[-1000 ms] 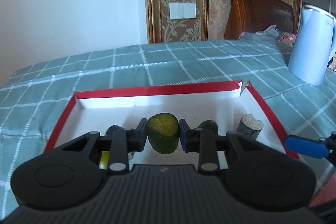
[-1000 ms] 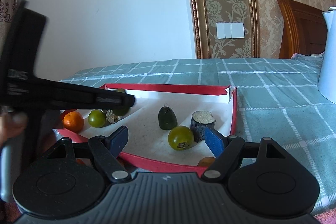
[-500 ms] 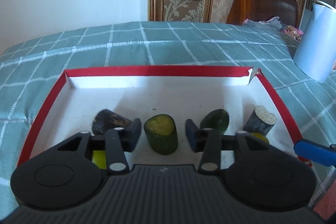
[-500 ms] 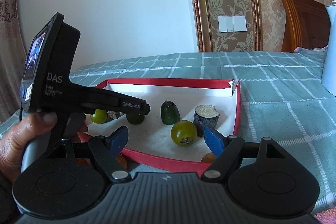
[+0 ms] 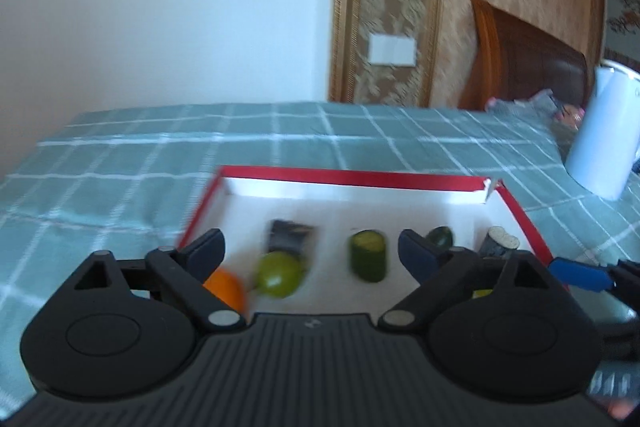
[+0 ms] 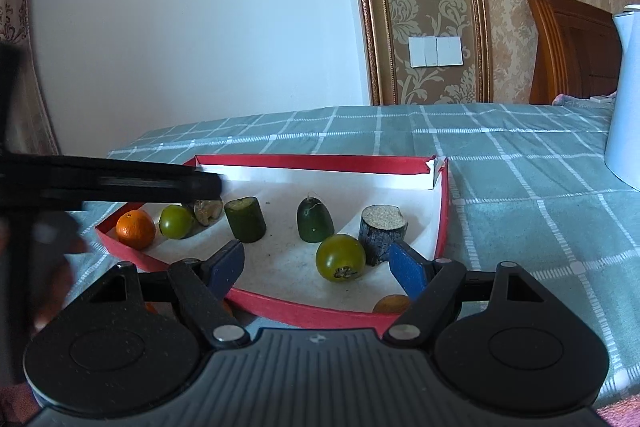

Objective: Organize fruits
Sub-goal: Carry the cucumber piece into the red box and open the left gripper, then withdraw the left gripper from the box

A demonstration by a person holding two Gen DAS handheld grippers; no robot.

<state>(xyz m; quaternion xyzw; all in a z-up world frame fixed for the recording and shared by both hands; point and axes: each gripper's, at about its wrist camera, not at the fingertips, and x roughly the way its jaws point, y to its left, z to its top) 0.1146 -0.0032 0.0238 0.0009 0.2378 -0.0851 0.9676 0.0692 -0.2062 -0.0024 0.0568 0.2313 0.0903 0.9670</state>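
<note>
Left hand-held gripper (image 5: 310, 253): jaws opening, nothing pinched, green cylinder (image 5: 368, 255) standing free in red tray (image 5: 352, 177); right hand-held gripper (image 6: 318, 261): spread, empty, over tray's near edge; tray on checked bed (image 6: 520, 187); kettle (image 5: 600, 143) beside

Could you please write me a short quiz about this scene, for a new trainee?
1. True or false: the left gripper is shut on the green cylinder.
2. Which fruit lies nearest the tray's left corner in the right wrist view? A) the orange B) the green tomato C) the dark cone
3. Fill in: the grey stump stands upright, on the ____ side of the tray in the right wrist view.

Key
1. False. Its jaws are opening, and the cylinder stands free on the tray beyond them.
2. A
3. right
</note>
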